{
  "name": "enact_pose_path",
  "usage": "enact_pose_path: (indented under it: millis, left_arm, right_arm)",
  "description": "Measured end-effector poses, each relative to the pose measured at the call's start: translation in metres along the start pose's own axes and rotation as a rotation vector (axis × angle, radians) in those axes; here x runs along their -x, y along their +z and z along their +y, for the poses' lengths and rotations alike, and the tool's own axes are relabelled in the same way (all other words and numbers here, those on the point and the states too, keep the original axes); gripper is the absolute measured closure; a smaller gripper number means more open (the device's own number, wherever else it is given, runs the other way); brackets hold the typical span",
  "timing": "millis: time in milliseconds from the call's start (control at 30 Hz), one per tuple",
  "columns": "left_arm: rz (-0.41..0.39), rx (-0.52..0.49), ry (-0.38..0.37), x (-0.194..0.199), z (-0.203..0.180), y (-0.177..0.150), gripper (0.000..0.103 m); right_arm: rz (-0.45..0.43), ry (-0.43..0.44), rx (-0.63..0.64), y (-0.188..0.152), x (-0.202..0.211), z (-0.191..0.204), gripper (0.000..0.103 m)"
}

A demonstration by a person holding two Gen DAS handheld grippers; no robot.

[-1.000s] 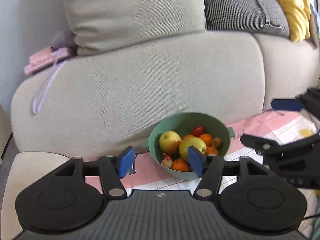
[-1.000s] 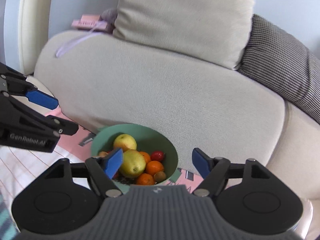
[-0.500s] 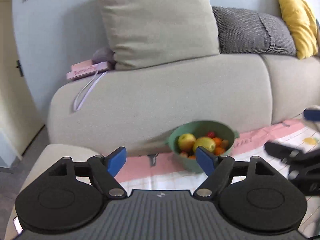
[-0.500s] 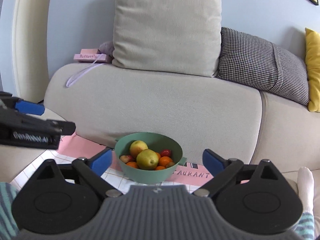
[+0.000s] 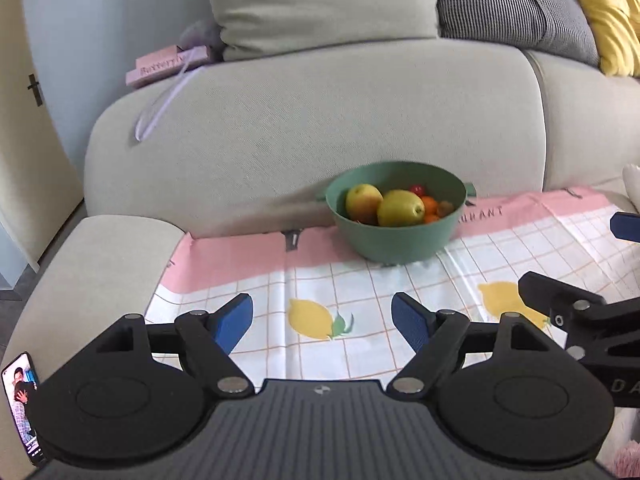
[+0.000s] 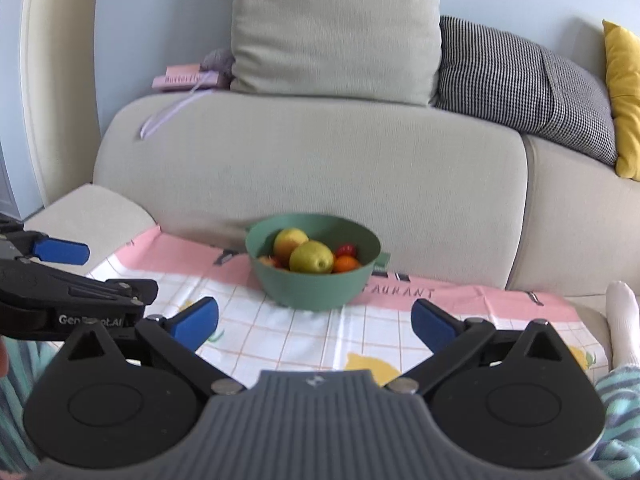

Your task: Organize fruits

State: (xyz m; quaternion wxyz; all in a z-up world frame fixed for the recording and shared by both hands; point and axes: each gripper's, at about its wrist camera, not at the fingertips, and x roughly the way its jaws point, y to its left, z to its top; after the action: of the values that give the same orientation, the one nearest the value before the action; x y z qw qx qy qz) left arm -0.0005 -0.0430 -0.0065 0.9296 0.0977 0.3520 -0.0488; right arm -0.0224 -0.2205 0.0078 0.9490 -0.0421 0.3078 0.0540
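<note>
One green bowl (image 5: 396, 236) of fruit; left gripper (image 5: 322, 320), right gripper (image 6: 315, 322) both wide, empty.

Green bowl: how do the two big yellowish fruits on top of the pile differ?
In the green bowl, the pear-like fruit is plain yellow-green and lies nearer the cameras; the apple-like fruit shows an orange-red blush and sits behind it, to the left. The pear-like fruit looks somewhat bigger. Both rest on the smaller fruits, untouched by either gripper.

Beige sofa (image 6: 312, 168) against pale blue wall (image 6: 152, 12) — beige (image 6: 336, 28), houndstooth (image 6: 520, 84), yellow (image 6: 624, 96) cushions on backrest; cream door (image 5: 28, 128) left.
</note>
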Motion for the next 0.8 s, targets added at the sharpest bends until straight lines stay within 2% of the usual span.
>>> enact_pose_path:
  millis: [400,800]
  left_arm:
    - [0.091,-0.025,-0.004,-0.028,-0.013,-0.006,0.010]
    - [0.103,-0.005,-0.004,-0.029,-0.011,-0.005,0.010]
  right_arm:
    - [0.072,-0.025,-0.073,-0.014,-0.027,-0.019,0.004]
    - [0.083,-0.025,-0.075,-0.015,-0.029,-0.020,0.004]
